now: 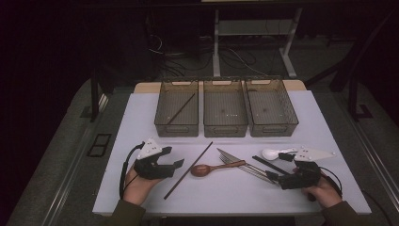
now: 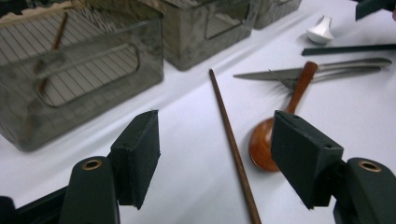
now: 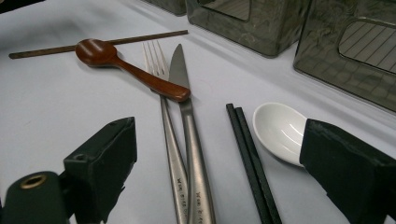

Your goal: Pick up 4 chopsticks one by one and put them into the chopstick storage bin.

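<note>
Chopstick is your target, lying loose just left of the wooden spoon, so your left gripper hangs spread and empty astride it, while your right gripper waits spread near the fork.

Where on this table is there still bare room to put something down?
Bare cloth lies left of the brown chopstick around the left gripper, and along the near edge below the wooden spoon. The middle bin and right bin look empty. It is crowded around the fork, knife and white spoon.
</note>
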Demonstrator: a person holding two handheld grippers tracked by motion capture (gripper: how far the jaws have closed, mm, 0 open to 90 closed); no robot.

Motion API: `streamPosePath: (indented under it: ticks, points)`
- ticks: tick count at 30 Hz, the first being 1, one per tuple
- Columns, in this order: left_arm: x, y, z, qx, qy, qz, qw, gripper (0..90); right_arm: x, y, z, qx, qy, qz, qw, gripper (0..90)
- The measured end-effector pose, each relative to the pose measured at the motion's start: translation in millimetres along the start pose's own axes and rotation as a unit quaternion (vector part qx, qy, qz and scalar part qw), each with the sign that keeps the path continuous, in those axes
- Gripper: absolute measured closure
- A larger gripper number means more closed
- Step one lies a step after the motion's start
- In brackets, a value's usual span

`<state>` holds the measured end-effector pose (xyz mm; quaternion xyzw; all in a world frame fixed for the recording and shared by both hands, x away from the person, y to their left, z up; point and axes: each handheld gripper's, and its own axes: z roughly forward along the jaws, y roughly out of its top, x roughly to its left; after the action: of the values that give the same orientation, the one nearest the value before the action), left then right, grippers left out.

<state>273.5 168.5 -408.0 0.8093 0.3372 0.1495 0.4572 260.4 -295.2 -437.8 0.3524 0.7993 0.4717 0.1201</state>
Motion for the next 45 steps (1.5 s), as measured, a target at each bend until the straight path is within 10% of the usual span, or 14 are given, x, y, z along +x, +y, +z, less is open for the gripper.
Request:
streamPosePath:
  ticks: [12, 22, 45]
  points:
    - [-12.4, -20.7, 5.1, 0.027, -0.020, -0.007, 0.9994, 45.7, 0.3, -0.1, 0.4, 0.003, 0.000, 0.001, 1.0000, 10.8]
    - [-9.4, -26.8, 18.4, 0.050, -0.027, -0.054, 0.9969, 67.2, 0.6, 0.0, 1.5, 0.004, 0.000, 0.000, 1.0000, 10.8]
    - [-19.2, -28.6, 35.8, 0.103, -0.026, -0.023, 0.9941, 81.2, 0.6, -0.1, 1.9, 0.005, 0.000, -0.001, 1.0000, 10.8]
